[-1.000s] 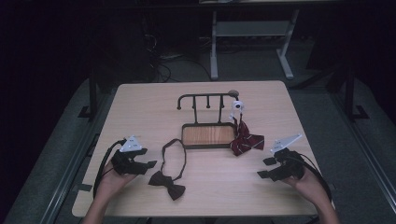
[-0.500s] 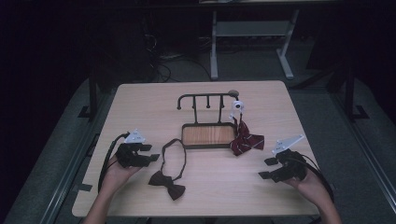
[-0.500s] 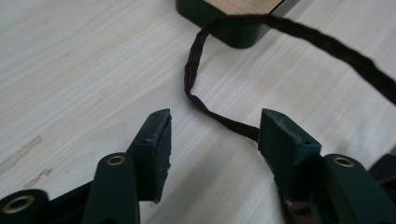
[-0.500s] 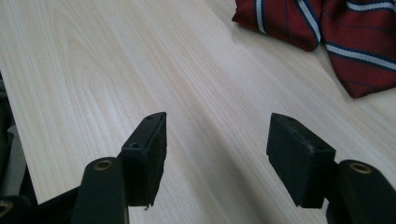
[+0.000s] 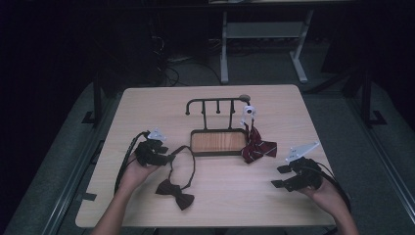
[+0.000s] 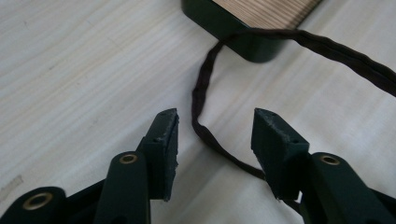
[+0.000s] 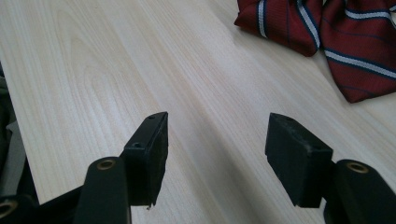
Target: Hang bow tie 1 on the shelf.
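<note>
A dark brown bow tie lies near the table's front, and its thin strap loops up to the stand's base. My left gripper is open with the strap lying on the table between its jaws. A red striped bow tie hangs from the dark rack by a white clip and rests on the table. In the right gripper view the red striped bow tie lies ahead of my right gripper. My right gripper is open over bare wood.
The rack stands on a dark tray base with a wooden inlay at mid-table; its corner is just beyond the strap. The table's left edge drops off near my right gripper. Dark floor and a white frame lie behind.
My left gripper has moved right and forward, from the table's left side to the brown strap, which now lies between its jaws. The right gripper has hardly moved.
</note>
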Demonstrator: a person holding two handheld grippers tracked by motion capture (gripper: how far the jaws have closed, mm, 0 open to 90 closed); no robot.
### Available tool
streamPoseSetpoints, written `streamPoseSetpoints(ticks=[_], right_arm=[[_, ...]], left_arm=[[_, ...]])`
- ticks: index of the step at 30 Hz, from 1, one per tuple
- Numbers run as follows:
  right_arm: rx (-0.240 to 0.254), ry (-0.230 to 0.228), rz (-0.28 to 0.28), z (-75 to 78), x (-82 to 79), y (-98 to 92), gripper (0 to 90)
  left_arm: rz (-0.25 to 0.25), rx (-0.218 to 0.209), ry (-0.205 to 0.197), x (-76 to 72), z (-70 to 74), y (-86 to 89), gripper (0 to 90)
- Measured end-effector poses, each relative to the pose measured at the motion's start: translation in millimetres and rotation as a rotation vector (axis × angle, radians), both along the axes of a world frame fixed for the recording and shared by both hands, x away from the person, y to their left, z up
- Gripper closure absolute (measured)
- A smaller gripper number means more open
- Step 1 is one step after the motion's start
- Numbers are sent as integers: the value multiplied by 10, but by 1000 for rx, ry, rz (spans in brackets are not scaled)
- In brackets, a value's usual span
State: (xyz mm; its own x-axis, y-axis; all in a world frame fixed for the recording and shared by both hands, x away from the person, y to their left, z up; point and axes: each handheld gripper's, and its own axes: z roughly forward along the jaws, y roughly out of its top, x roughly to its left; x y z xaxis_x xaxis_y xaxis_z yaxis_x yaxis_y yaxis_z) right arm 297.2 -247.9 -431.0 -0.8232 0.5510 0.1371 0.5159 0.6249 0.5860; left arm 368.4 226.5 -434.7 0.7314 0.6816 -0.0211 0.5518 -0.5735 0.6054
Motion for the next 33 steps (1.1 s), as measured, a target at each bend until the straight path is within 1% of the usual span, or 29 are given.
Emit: streamPoseSetpoints(ticks=[1, 2, 3, 4, 5, 6, 7, 8, 9, 10, 11, 12, 13, 14, 15, 17, 18, 19, 20, 22, 26, 27, 29, 31, 32, 33], right_arm=[[0, -1, 1, 1, -1, 2, 390], [2, 1, -1, 5, -3, 6, 391], [2, 1, -1, 5, -3, 6, 391], [2, 1, -1, 6, -4, 6, 394], [1, -1, 2, 5, -5, 5, 400], [2, -9, 6, 6, -7, 6, 407], [-1, -14, 8, 11, -12, 6, 409], [3, -16, 7, 27, -21, 7, 412], [3, -16, 7, 27, -21, 7, 412], [7, -26, 7, 33, -25, 6, 417], [7, -26, 7, 33, -25, 6, 417], [9, -33, 9, 41, -26, 0, 416], [9, -33, 9, 41, -26, 0, 416], [14, -46, 13, 50, -32, -4, 418], [18, -51, 18, 57, -36, -4, 420], [22, -52, 18, 66, -45, 1, 424], [19, -58, 18, 73, -51, 3, 424], [23, -66, 24, 76, -49, 4, 424], [28, -66, 24, 83, -52, 5, 424], [28, -68, 26, 80, -54, 8, 423], [27, -69, 27, 68, -53, 19, 423], [27, -70, 36, 55, -48, 26, 421], [28, -71, 37, 49, -48, 29, 420], [46, -64, 42, 30, -43, 30, 417], [52, -63, 46, 30, -42, 33, 417], [55, -62, 46, 36, -46, 39, 416]], left_arm=[[7, 9, 7, 18, -12, 4, 536], [19, 14, 27, 57, -51, 24, 557], [19, 14, 27, 57, -51, 24, 563], [34, 1, 35, 72, -81, 28, 563], [32, 13, 48, 93, -98, 45, 568], [44, 6, 59, 102, -119, 48, 574], [45, 1, 71, 114, -130, 56, 580], [48, 0, 75, 121, -139, 55, 614], [51, 2, 70, 121, -143, 48, 614], [47, 6, 70, 124, -141, 45, 651], [48, 5, 69, 126, -143, 38, 651], [46, 8, 67, 127, -148, 30, 697], [45, 16, 66, 126, -156, 18, 697], [50, 13, 66, 126, -169, 3, 715], [37, 18, 66, 132, -170, 7, 731], [36, 23, 64, 129, -169, -7, 764], [35, 27, 60, 126, -171, -14, 764], [28, 32, 62, 125, -167, -16, 782], [17, 32, 62, 125, -169, -21, 836], [16, 30, 62, 124, -168, -27, 876], [7, 40, 61, 121, -163, -28, 891], [4, 42, 63, 118, -161, -26, 893], [-6, 44, 62, 117, -155, -17, 894], [-6, 43, 70, 108, -143, -7, 895], [-12, 29, 70, 100, -129, 4, 895], [-12, 29, 70, 100, -129, 4, 895]])
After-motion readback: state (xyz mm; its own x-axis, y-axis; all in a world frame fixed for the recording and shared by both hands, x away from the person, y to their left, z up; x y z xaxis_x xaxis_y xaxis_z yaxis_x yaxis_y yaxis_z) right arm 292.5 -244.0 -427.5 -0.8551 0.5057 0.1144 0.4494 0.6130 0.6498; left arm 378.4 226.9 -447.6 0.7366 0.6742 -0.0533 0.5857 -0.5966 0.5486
